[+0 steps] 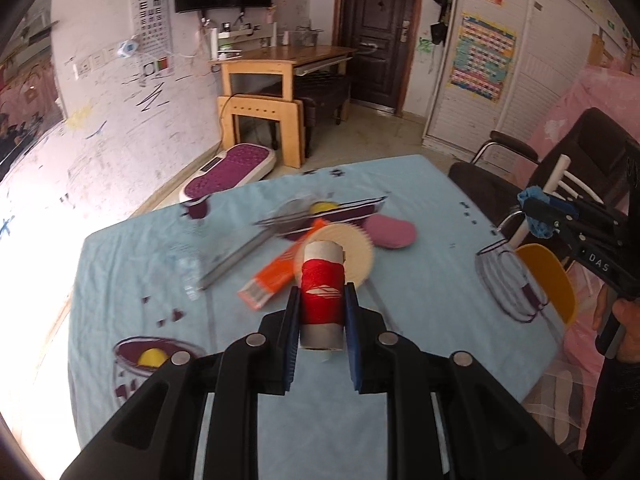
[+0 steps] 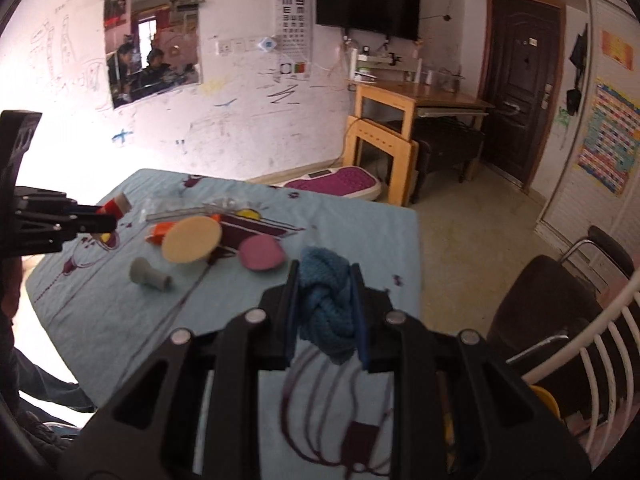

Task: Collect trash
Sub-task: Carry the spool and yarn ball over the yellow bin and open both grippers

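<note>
From the left wrist, the left gripper (image 1: 322,312) has its blue-padded jaws closed onto a thread spool (image 1: 322,294), a grey cardboard tube wound with glossy red thread. It is pinched across the wound middle, probably because the thread gives grip where bare card would slip, and it is carried above the table (image 1: 400,208) rather than resting on it. Beyond it, on the pale blue printed cloth, lie a cream round pad (image 1: 354,252), an orange packet (image 1: 272,280), a mauve oval pad (image 1: 390,230) and a blurred clear wrapper (image 1: 188,268). At far right the right gripper (image 1: 538,216) appears side-on.

From the right wrist, the right gripper (image 2: 325,300) is clamped on a blue knitted cloth (image 2: 326,300), soft and bunched, its loose end hanging below the jaws, held near the table's right edge. A grey flared plastic piece (image 2: 149,274) lies left of centre on the cloth. No bin shows in either view, so where the held trash is headed cannot be told
</note>
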